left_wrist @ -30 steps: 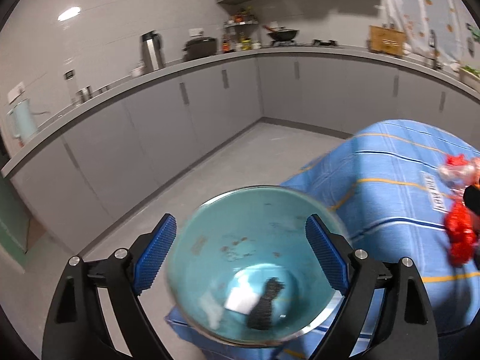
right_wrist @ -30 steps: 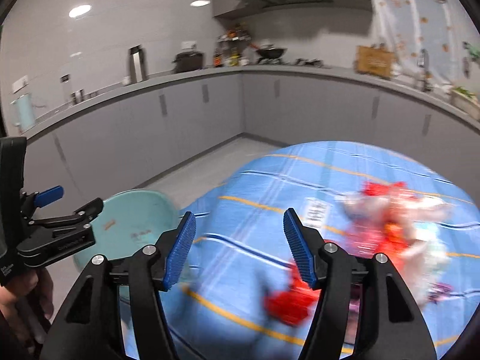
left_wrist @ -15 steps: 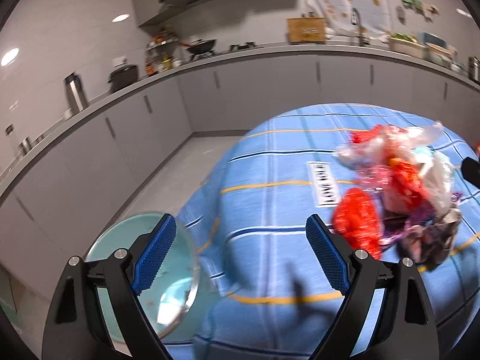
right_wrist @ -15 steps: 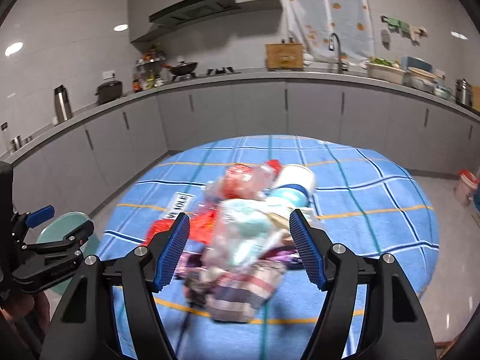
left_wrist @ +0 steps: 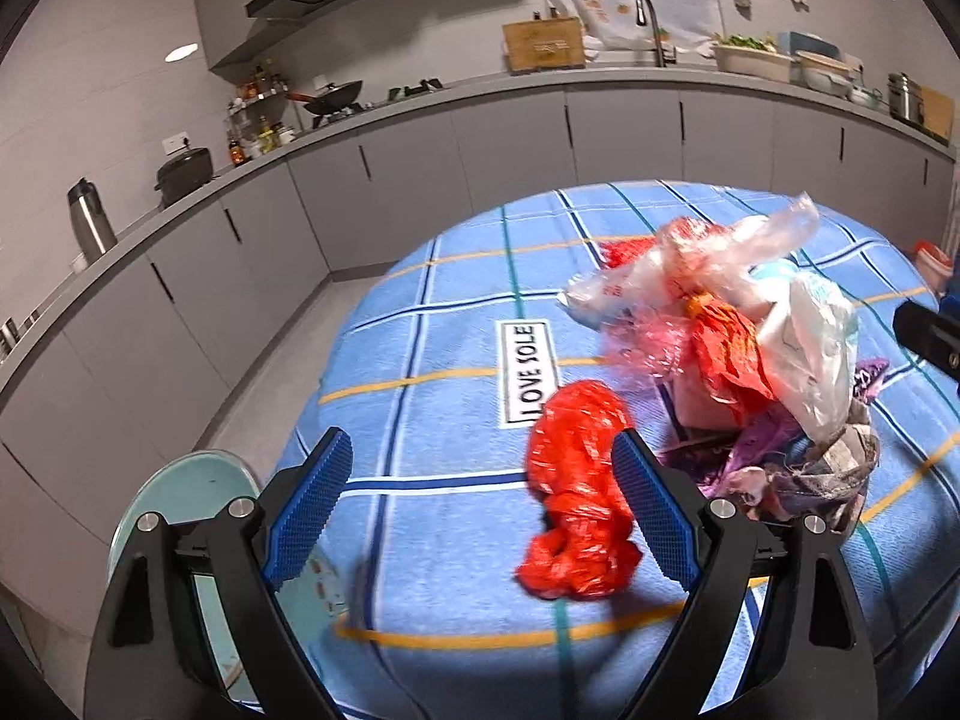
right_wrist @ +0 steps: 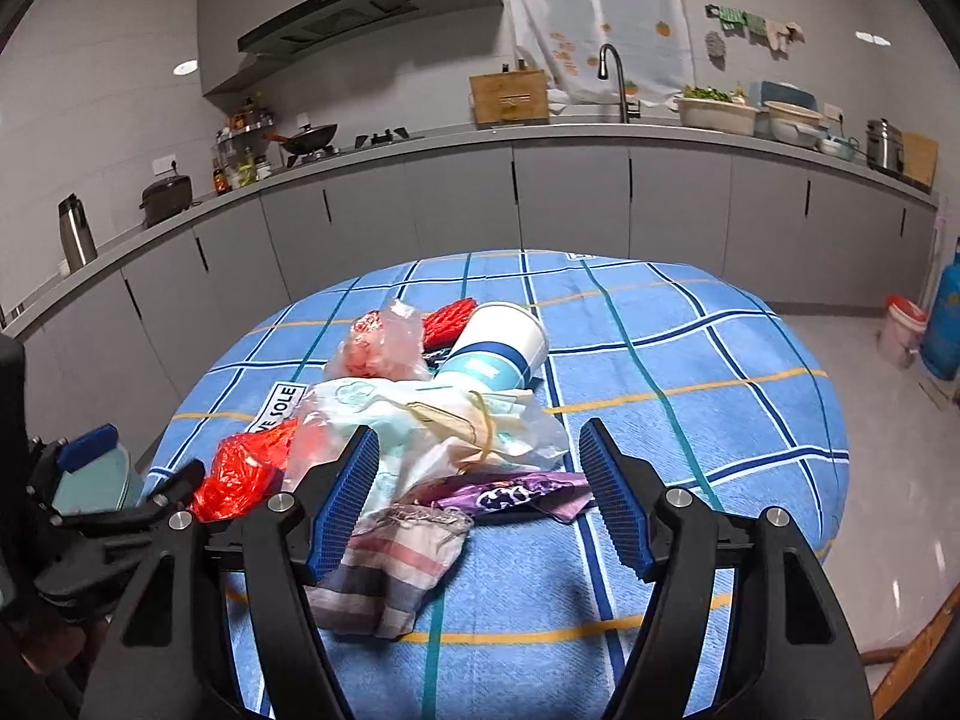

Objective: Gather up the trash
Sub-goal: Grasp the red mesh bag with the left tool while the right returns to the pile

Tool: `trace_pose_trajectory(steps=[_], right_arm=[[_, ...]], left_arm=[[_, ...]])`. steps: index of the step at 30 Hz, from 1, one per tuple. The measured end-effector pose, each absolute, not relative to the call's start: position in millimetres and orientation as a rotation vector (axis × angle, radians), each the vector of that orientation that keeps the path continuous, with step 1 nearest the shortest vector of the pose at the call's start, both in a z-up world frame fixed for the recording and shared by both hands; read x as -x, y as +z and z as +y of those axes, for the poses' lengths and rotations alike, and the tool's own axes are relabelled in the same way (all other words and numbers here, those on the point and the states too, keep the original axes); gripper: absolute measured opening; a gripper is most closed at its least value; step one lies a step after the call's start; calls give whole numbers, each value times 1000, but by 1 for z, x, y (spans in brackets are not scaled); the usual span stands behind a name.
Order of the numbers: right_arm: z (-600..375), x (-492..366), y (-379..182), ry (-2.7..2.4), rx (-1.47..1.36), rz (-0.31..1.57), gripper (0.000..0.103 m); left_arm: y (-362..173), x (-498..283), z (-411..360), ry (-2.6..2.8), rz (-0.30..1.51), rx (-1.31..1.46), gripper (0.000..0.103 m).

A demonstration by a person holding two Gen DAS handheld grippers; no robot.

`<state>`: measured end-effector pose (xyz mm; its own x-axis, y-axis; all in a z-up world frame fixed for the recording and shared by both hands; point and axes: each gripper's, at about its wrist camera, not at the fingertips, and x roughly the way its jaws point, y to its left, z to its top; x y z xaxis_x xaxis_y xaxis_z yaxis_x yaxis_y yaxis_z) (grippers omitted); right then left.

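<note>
A heap of trash lies on the round table with the blue checked cloth (left_wrist: 450,396). The heap holds a crumpled red plastic bag (left_wrist: 576,498), clear and white bags (left_wrist: 810,348), a tipped paper cup (right_wrist: 498,348), a purple wrapper (right_wrist: 510,492) and a striped cloth bag (right_wrist: 390,564). My left gripper (left_wrist: 480,444) is open over the cloth, and the red bag lies by its right finger. My right gripper (right_wrist: 475,429) is open just short of the white bag (right_wrist: 432,420), its jaws still widening a little, nothing pressed. A teal bin (left_wrist: 180,498) stands on the floor at the table's left edge.
Grey cabinets and a worktop (right_wrist: 570,138) with pots, a sink and bowls curve behind the table. A red bucket (right_wrist: 900,324) and a blue gas cylinder (right_wrist: 945,324) stand on the floor at right. A wooden edge (right_wrist: 918,654) shows at bottom right.
Both grippers have swung right, from the teal bin to the trash heap on the table. The bin has slid to the lower left of the left wrist view. The right jaws stand wider.
</note>
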<state>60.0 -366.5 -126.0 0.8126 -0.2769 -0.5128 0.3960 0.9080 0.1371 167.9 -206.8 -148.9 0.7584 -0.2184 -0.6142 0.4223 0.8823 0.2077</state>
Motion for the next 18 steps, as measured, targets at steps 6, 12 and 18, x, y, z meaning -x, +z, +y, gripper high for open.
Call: trace_pose_trajectory(steps=[6, 12, 18], right_arm=[[-362, -67, -125, -343, -255, 501, 76], [-348, -83, -125, -314, -253, 512, 76], [-335, -94, -130, -292, -236, 535, 77]], left_arm=[[-164, -172, -216, -395, 656, -361, 66], [-171, -176, -220, -455, 702, -348, 24], [-168, -172, -217, -460, 687, -348, 19]])
